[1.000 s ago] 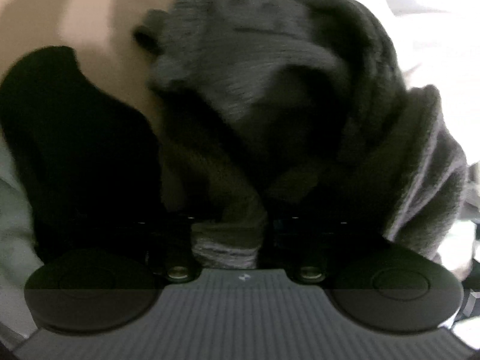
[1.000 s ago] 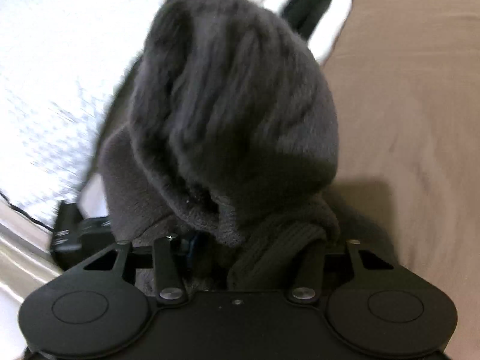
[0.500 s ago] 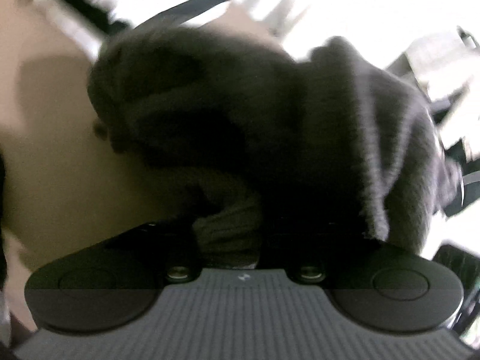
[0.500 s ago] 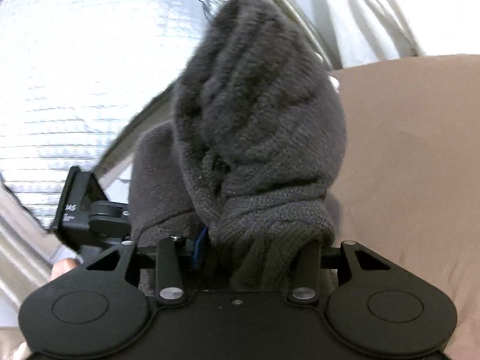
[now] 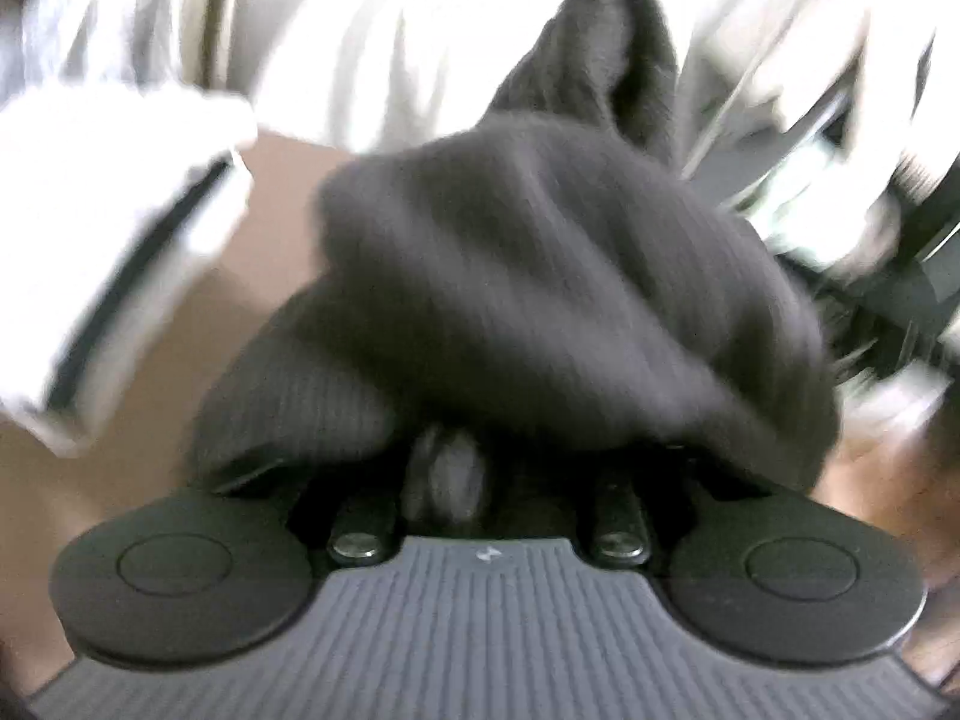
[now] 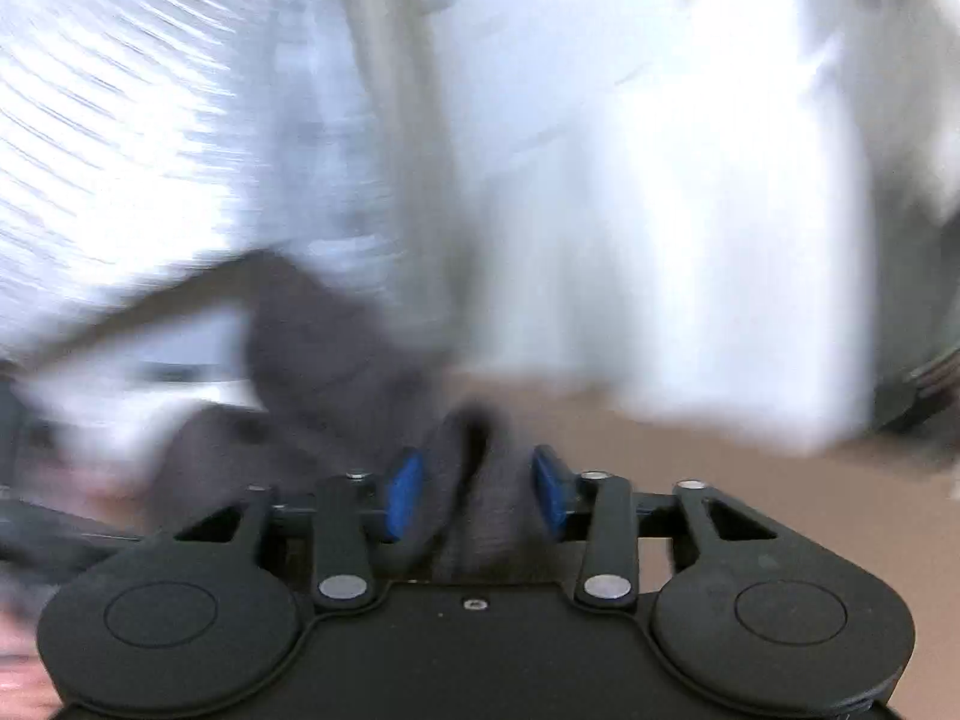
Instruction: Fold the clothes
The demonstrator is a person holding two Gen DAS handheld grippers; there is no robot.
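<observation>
Across the lower middle of the left wrist view, a dark grey knit garment (image 5: 540, 276) is heaped over the left hand-held gripper (image 5: 447, 480); a bunched fold of it sits between the fingers, whose tips are buried under the cloth, so whether the pads press on it cannot be told. The jaws of this hand-held gripper have just been opening, with cloth between them. A peak of the garment rises toward upper centre of the frame. To the left, a blurred white cloth with a dark stripe (image 5: 114, 252) lies on a brown surface (image 5: 144, 420), which shows at lower left and lower right. The background is bright, pale and streaked with motion blur. In the right wrist view, the right hand-held gripper (image 6: 477, 495) shows both blue pads (image 6: 403, 495) at lower centre, set apart, with a wad of the same garment (image 6: 336, 360) filling the gap and touching both; it is pinching the cloth. These jaws have also just been opening. The fabric trails up and to the left from the pads, blurred. The brown surface (image 6: 750, 468) runs across the right middle, under a pale blurred backdrop.
</observation>
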